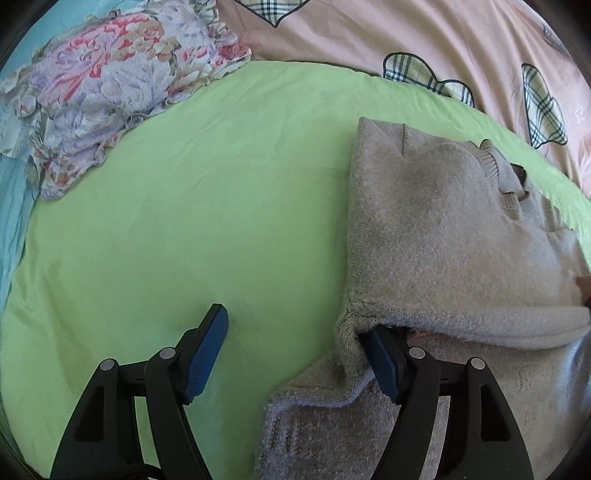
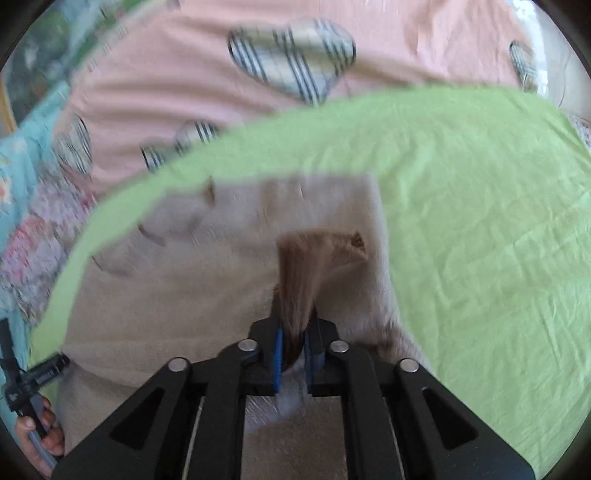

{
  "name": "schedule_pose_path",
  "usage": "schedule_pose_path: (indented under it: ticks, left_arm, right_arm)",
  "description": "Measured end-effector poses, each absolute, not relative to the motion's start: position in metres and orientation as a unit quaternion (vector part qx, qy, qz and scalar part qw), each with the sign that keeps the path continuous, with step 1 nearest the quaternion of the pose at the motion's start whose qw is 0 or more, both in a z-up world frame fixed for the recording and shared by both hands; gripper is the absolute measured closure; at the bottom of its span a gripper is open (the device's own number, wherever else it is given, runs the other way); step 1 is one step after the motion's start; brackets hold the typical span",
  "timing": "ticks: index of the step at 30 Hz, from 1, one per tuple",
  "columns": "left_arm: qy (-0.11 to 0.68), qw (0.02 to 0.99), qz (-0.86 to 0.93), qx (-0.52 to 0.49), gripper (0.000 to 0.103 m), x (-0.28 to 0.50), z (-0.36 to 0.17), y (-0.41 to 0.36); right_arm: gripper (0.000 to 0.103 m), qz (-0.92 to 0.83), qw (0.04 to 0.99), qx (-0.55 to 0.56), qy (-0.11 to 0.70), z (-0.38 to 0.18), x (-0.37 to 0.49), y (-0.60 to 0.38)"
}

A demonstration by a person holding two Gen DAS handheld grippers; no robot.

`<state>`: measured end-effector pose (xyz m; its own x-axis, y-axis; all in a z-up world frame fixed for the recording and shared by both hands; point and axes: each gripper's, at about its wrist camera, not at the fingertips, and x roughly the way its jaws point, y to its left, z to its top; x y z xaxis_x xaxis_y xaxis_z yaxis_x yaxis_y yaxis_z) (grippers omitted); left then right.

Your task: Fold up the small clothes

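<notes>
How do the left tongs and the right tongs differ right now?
The left tongs stand wide open, while the right tongs are clamped shut on a brown fold of the sweater. One left finger is tucked under the sweater's edge and the other lies over the green sheet. Both have blue pads.

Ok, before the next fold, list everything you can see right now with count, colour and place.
sweater: one, beige-grey knit, right side of the green sheet, partly folded over itself
brown patch: one, on the sweater, pinched in the right gripper
green sheet: one, light green, under the sweater
floral cloth: one, lilac and red, crumpled at the sheet's far left
pink cover: one, with plaid shapes, beyond the sheet
blue bedding: at the left edge
left hand-held gripper: black, blue pads, open, one finger under a sweater fold
right hand-held gripper: black, shut on the sweater
hand: one, lower left of the right wrist view
</notes>
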<state>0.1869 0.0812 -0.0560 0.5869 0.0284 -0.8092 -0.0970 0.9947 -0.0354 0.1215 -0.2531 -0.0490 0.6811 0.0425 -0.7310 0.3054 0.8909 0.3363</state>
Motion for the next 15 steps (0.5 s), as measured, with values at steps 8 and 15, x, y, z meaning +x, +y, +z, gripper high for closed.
schedule_pose_path:
  ticks: [8,15]
  left_arm:
    - [0.437,0.890,-0.031,-0.125,0.029,0.178,-0.059,0.106]
    - [0.423,0.901,-0.013,-0.093,0.026,0.175,-0.062,0.094]
  right_arm:
    - [0.048,0.007,0.929,0.211,0.303,0.022,0.108,-0.219]
    - [0.046,0.300,0.846,0.186,0.399,0.022,0.263,-0.098]
